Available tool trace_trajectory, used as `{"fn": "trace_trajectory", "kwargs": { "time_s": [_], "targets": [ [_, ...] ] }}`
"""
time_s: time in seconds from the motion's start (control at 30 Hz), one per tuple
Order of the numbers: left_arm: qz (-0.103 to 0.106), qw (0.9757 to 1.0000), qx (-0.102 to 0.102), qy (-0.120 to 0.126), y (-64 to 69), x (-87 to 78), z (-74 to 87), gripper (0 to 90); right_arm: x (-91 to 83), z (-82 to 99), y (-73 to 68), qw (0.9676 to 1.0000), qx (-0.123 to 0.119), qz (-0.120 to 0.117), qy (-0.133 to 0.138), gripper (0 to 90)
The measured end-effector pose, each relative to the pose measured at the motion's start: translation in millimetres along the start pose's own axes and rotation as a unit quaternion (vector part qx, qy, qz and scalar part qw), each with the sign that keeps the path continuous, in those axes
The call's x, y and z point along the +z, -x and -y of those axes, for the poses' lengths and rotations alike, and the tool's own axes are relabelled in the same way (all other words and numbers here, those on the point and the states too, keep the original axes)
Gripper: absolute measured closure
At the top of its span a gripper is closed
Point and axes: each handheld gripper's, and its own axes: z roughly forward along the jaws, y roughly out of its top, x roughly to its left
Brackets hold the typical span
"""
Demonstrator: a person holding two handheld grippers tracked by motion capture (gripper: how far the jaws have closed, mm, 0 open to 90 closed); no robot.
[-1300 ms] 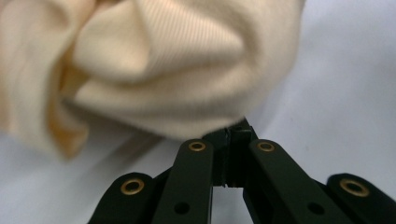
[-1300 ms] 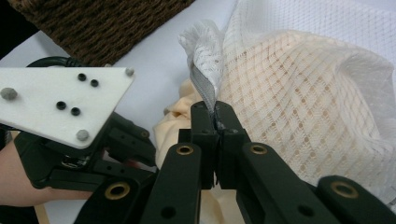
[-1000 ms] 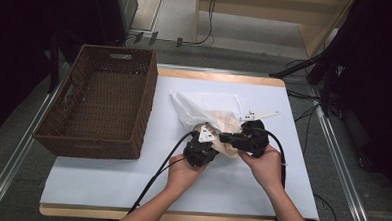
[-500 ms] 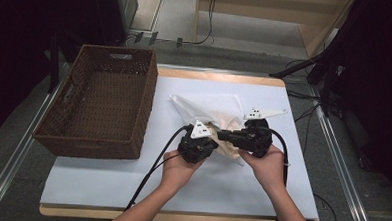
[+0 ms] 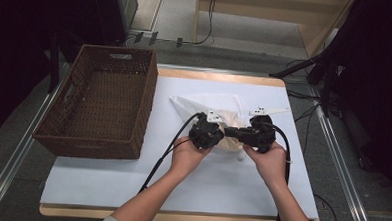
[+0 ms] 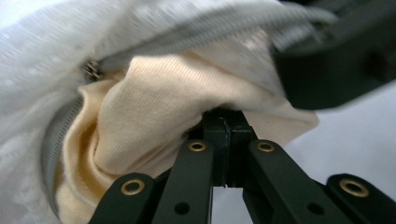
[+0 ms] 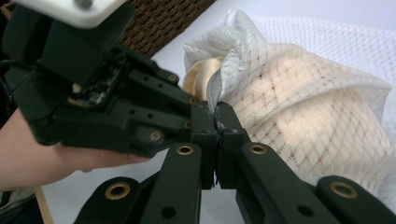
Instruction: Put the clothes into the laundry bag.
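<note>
A white mesh zip bag (image 5: 208,103) lies mid-table with a cream garment (image 6: 154,116) bulging out of its open grey zipper (image 6: 196,35). In the left gripper view, my left gripper (image 6: 229,125) is shut on a fold of the cream garment at the bag's mouth. My right gripper (image 7: 216,120) is shut on the bag's grey zipper edge (image 7: 213,88), right beside the left gripper's body (image 7: 93,93). From above, the left gripper (image 5: 219,130) and right gripper (image 5: 230,132) meet tip to tip over the near end of the bag.
An empty brown wicker basket (image 5: 149,93) stands on the table's left side. The table (image 5: 265,81) is covered by a white sheet (image 5: 180,185). Cables trail from both grippers toward the front edge. Dark equipment and cables sit beyond the right side.
Both hands have shifted a little away from the person and up, the left more than the right. The bag's near end has bunched up between them. Both grips stay shut.
</note>
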Motion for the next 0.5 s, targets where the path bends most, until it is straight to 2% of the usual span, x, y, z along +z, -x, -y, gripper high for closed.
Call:
{"fn": "trace_trajectory", "kwargs": {
  "time_s": [0.2,0.3,0.4,0.5],
  "targets": [
    [-0.016,0.9997,-0.010,-0.018,-12.2,12.9,-8.7,90.0,1.4,0.0,-0.5,1.0000,-0.002,0.002,-0.008,89.3],
    [-0.022,0.9994,-0.019,-0.020,-18.1,16.3,-11.9,90.0,2.5,0.0,-3.1,0.9999,-0.004,0.002,-0.011,89.6],
    [-0.025,0.9990,-0.031,-0.022,-25.1,17.7,-14.7,90.0,2.0,-0.6,-4.4,0.9999,-0.003,-0.009,-0.010,89.7],
    [-0.029,0.9988,-0.032,-0.022,-29.0,17.9,-15.1,90.0,0.8,-0.9,-6.5,0.9999,-0.004,-0.010,-0.010,89.8]
  ]
}}
